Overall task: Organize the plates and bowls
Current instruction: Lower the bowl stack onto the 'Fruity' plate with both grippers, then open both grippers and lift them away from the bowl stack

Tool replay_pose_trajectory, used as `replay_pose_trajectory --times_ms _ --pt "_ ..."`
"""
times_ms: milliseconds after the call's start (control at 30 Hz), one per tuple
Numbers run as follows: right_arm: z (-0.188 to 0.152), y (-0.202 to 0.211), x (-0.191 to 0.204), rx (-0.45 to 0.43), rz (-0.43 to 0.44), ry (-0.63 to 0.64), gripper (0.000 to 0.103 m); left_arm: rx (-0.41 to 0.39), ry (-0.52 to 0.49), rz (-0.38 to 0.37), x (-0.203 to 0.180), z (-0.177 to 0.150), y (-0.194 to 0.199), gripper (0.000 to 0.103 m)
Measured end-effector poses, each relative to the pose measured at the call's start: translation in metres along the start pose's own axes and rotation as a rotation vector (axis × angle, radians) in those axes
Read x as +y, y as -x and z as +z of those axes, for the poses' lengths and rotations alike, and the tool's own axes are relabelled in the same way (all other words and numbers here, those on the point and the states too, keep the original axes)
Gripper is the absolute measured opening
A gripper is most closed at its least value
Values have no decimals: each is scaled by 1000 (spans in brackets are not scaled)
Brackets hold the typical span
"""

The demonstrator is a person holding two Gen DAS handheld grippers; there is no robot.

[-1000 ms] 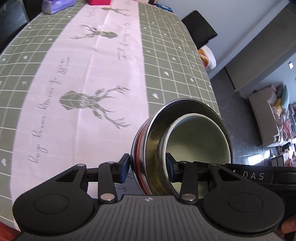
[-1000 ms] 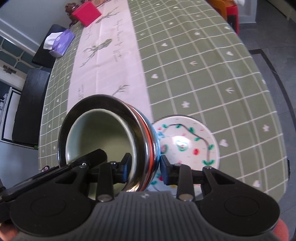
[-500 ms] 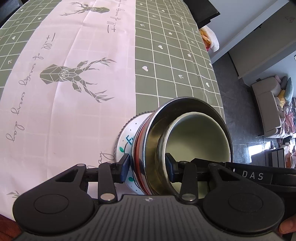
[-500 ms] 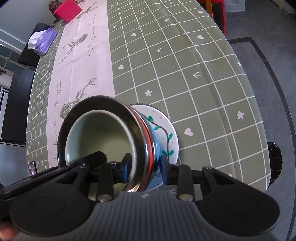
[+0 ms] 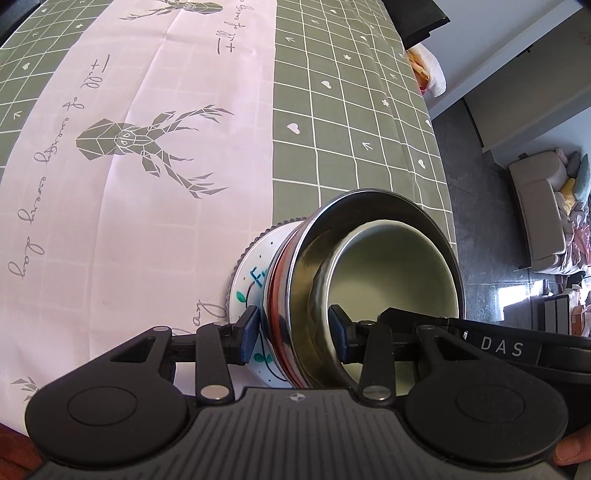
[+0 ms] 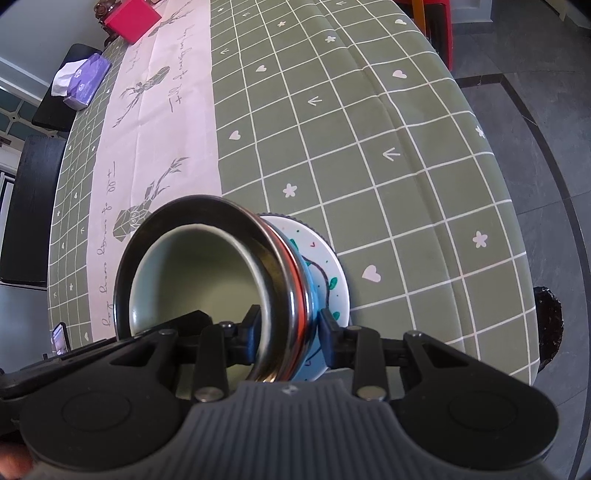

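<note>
The left hand-held gripper point(image 5: 293, 336) is partly closed on the wall of a steel bowl point(image 5: 295, 295), one blue pad on the shiny outside and the other inside against the rim of a pale green bowl point(image 5: 391, 273) nested in it, so both bowls are pinched together. The right hand-held gripper point(image 6: 290, 332) grips the opposite side of the same stack point(image 6: 284, 288) in the same way, one pad inside near the green bowl point(image 6: 199, 280) and one on the outer steel wall, its jaws a little narrower. The steel bowl carries a red band around its outside, and the stack sits directly between the two hand-held grippers, mouth turned up toward both cameras. Just beyond and below the left fingertips lies a white plate point(image 5: 251, 273) with a beaded rim, green leaves and blue lettering; seen from the right side the same plate point(image 6: 328, 273) shows under the bowls' base, and whether the base touches it or hangs just above cannot be told. The plate rests on the tabletop point(image 6: 369, 147), covered by a green checked cloth with a pale runner printed with deer point(image 5: 147, 151). Far ahead of the right hand-held gripper, to its left, sit a purple tissue pack point(image 6: 83, 81) and a red box point(image 6: 133, 18). A fingertip point(image 5: 570, 450) shows at the lower right edge of the left view
</note>
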State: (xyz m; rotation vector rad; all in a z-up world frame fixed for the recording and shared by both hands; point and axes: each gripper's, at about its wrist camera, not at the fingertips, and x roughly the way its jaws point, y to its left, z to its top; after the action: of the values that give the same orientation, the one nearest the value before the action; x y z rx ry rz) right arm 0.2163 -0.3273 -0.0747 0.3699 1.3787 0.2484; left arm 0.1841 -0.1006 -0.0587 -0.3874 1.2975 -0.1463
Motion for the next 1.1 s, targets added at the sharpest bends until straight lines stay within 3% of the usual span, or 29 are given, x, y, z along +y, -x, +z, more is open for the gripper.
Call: replay_pose_trajectory --times_ms 167,400,767,967,1100 --pt "1 -1 1 4 -1 5 35 -10 -17 13 -3 1 -1 47" --pt "1 4 7 -21 -34 50 51 -33 -29 37 -2 4 3 62" --pt "-7 26 23 -83 -109 153 63 -87 -112 44 -8 3 38 66" --pt "-19 70 44 -215 -140 257 67 -200 -225 39 -16 1 86 69" --pt "-38 102 59 -313 -130 328 69 -328 -353 59 -22 -12 123 69"
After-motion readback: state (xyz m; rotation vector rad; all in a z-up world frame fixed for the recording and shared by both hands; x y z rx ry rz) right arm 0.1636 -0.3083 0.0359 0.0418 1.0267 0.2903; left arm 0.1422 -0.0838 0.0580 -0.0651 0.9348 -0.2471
